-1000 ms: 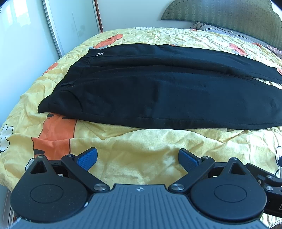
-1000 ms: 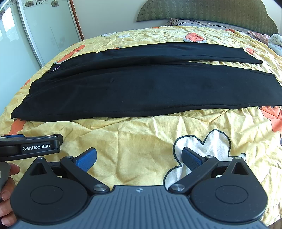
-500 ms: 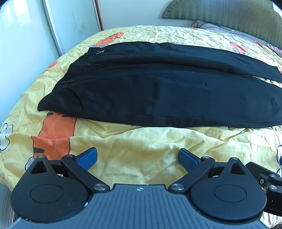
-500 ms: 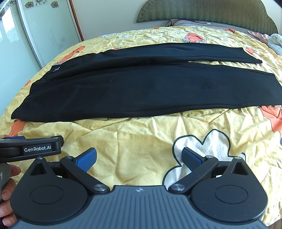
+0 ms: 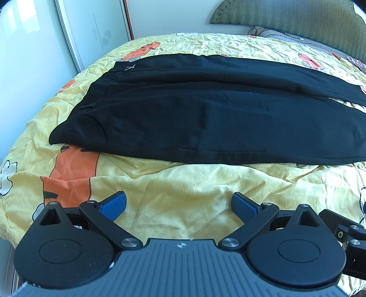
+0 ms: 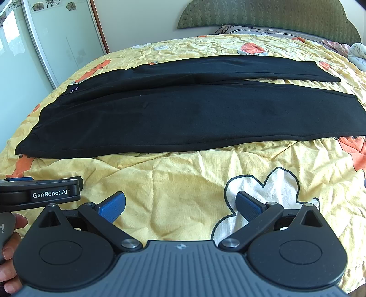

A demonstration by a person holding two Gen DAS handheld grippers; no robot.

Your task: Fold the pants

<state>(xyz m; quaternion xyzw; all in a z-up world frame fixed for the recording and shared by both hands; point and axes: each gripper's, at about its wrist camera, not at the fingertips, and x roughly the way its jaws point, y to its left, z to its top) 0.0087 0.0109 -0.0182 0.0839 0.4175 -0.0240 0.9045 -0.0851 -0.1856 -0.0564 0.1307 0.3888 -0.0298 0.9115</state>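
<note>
Black pants [image 5: 205, 114] lie spread flat across a yellow bedspread, waistband at the left, both legs running to the right. The right wrist view shows the pants [image 6: 183, 118] whole, with the two leg ends at the right, slightly apart. My left gripper [image 5: 178, 205] is open over bare bedspread, short of the near edge of the pants below the hip. Open as well, my right gripper [image 6: 180, 206] hovers over the bedspread in front of the near leg. Neither holds anything.
The yellow bedspread [image 6: 171, 182] with orange and white flower prints covers the bed. A green headboard [image 6: 263, 16] and pillows lie at the far side. Sliding wardrobe doors [image 6: 64, 41] stand to the left. A hand [image 6: 9, 251] holds the left gripper body [image 6: 39, 194] beside my right one.
The left gripper has crept slightly closer to the pants and tipped down a little. The right gripper has barely moved. Both stay open.
</note>
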